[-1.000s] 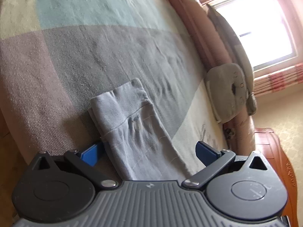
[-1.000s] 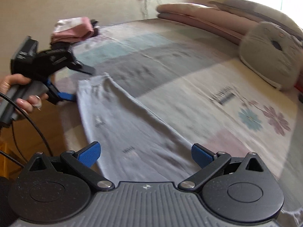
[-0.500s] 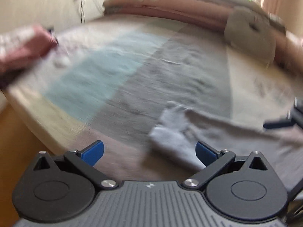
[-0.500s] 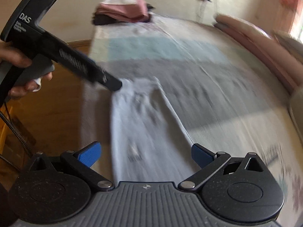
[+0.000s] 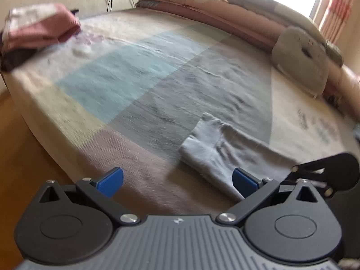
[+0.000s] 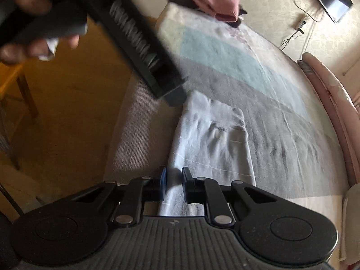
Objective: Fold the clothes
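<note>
Though blurred, "DAS"-type lettering unreadable.

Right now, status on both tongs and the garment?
Left tongs open, empty. Right tongs shut on grey garment, which is lying long on the bed. Nothing in the way.

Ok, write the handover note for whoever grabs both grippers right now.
Right gripper: jaws shut on the near end of the light grey garment.
Left gripper: jaws open, holding nothing, above the bed edge beside the garment's far end.
Garment lies in a long narrow strip on the bed, so the lengthwise fold looks done.
Folded pink clothes sit at the far corner.
Left: probably fold the strip end to end.
</note>
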The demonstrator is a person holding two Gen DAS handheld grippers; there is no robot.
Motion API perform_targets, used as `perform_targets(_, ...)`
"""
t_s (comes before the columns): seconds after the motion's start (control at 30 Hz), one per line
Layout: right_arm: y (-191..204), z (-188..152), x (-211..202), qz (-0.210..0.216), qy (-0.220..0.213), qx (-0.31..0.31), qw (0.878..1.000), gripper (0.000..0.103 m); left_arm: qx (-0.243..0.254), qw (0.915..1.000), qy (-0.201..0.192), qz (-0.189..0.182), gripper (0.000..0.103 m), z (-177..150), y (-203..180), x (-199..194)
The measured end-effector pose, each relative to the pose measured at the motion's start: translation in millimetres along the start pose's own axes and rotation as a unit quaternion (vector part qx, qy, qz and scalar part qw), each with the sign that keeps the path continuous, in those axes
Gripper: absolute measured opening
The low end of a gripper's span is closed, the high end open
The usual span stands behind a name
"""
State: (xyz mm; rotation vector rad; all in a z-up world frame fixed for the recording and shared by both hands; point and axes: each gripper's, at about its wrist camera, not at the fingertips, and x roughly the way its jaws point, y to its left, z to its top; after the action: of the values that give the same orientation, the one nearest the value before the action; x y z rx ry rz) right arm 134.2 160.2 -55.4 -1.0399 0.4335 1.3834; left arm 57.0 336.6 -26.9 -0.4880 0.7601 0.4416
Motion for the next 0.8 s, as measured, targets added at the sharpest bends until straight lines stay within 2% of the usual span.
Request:
perform_targets(0.03, -0.6, 0.2, -0.3, -0.001, 0.000, 0.002, 1.000, 0.023, -0.009, 0.9999, 0.001, -0.007, 0.102, -0.5, 2.1, 0.4)
perform_targets(0.07, -1.3, 0.5, -0.6, -0.001, 0.000, 0.005, 1.000, 0.032, -0.019, 0.9997, 0.002, -0.014, 0.102, -1.0, 4.1, 0.7)
perform_targets(0.13, -2.6, 1.0, -1.2, -0.003, 0.000, 0.010, 1.000, 0.031, -0.038, 0.9989, 0.004, -0.028, 0.102, -2.1, 8.3, 1.5)
perform_targets(0.2, -3.8, 1.5, -1.8, -0.004, 0.000, 0.015, 1.000, 0.031, -0.077, 0.9953, 0.011, -0.058, 0.102, -1.9, 14.8, 5.0)
perform_targets(0.23, -4.5, 1.7, -2.1, -0.004, 0.000, 0.017, 1.000, 0.022, -0.096, 0.9926, 0.015, -0.073, 0.102, -1.7, 18.1, 6.7)
perform_targets(0.27, -5.1, 2.0, -2.4, -0.005, 0.000, 0.019, 1.000, 0.005, -0.115, 0.9892, 0.019, -0.088, 0.102, -1.7, 21.4, 8.5)
perform_targets(0.33, -6.4, 2.5, -3.0, -0.006, 0.000, 0.024, 1.000, 0.005, -0.163, 0.9775, 0.027, -0.130, 0.102, -3.2, 28.2, 13.4)
perform_targets(0.4, -7.7, 2.9, -3.6, -0.008, 0.000, 0.029, 1.000, 0.005, -0.208, 0.9620, 0.037, -0.173, 0.102, -5.3, 33.7, 19.8)
perform_targets(0.5, -9.6, 3.7, -4.5, -0.010, 0.000, 0.036, 0.999, 0.005, -0.247, 0.9443, 0.051, -0.212, 0.102, -9.3, 33.1, 32.0)
perform_targets(0.7, -13.5, 5.2, -6.4, -0.013, 0.000, 0.051, 0.999, 0.005, -0.283, 0.9172, 0.081, -0.269, 0.102, -16.0, 23.6, 64.0)
perform_targets(0.8, -13.1, 4.9, -6.8, -0.011, -0.001, 0.057, 0.998, 0.005, -0.297, 0.9130, 0.071, -0.270, 0.102, -14.8, 22.7, 72.7)
